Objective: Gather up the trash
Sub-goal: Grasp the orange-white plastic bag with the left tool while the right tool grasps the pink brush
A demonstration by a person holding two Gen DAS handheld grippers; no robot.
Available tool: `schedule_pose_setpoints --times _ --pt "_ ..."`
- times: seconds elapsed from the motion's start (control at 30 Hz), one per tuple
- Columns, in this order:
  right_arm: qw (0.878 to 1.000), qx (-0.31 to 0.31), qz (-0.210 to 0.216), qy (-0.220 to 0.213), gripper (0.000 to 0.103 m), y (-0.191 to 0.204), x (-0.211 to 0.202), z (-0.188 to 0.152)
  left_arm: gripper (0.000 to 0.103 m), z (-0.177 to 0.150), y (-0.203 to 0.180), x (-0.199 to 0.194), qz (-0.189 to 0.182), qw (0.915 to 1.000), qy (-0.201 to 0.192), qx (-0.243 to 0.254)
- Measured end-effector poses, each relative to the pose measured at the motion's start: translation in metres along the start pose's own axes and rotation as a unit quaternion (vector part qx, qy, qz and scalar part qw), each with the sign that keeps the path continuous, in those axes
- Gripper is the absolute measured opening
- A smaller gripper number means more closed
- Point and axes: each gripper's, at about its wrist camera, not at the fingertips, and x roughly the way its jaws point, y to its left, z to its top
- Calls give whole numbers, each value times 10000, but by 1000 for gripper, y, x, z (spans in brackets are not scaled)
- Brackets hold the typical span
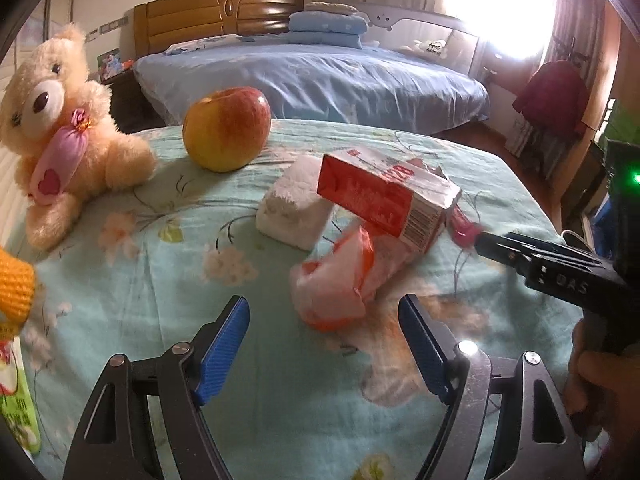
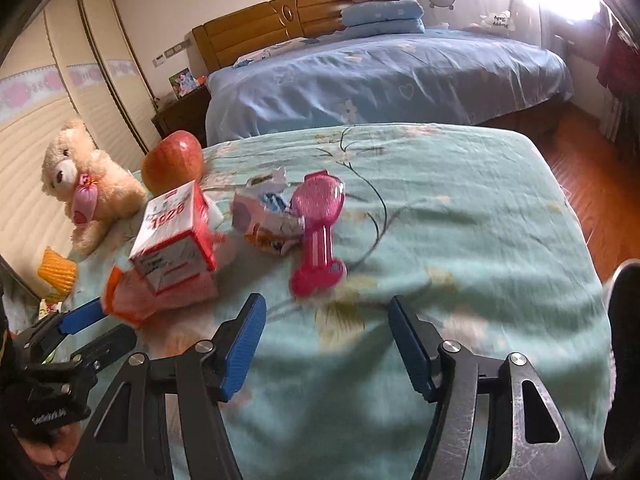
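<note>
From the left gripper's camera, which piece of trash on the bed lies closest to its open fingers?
The crumpled orange-and-white wrapper, just ahead of the left gripper. The red-and-white carton rests behind and partly over it; the white tissue pack lies farther back.

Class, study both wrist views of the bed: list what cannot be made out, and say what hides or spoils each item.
- Orange-and-white wrapper: left wrist view, print lost to blur; right wrist view, the red carton covers part of it.
- Pink plastic toy: left wrist view, mostly hidden behind the carton.
- Yellow knitted thing: left wrist view, cut off by the edge.
- Carton's small print: too small in both views.
</note>
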Motion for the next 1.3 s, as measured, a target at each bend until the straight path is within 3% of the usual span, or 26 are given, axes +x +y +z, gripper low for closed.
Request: schedule_pose_setpoints --times 0.2,0.3,0.43,0.5,0.6,0.63,0.83,1.1,1.2,1.27,1.3 --pt "9997 -167 -133 77 52 8 22 17 74 6 -1 12 -21 9999 -23 99" --pt "9991 -245 -306 129 44 11 33 23 48 4 -4 20 -89 9998 106 156" --pt "9979 -378 -516 133 23 13 33 22 39 3 -7 20 -93 9997 102 192" --pt "9981 -356 -491 121 21 11 29 20 32 1 -7 17 -216 9996 99 127" --pt "9991 -189 -388 47 20 3 15 11 30 -7 -9 10 -348 9993 99 65" --pt "9993 -146 -352 19 7 0 9 8 29 -9 -10 8 -376 9992 95 53" --pt "9998 85 -105 -138 0 -13 -31 -12 28 -25 -23 -5 -573 9983 103 -6" --pt "9997 149 98 -155 0 -16 -54 -28 28 -37 -30 -21 -681 9976 111 -67" --pt "9987 365 298 -196 6 -23 -60 -34 28 -37 -33 -24 -702 9975 95 -52" --pt "9988 393 99 -289 17 -30 -63 -35 28 -39 -36 -24 -734 9972 107 -55" --pt "9985 454 45 -302 36 -37 -63 -33 28 -40 -39 -24 -758 9970 114 -47"
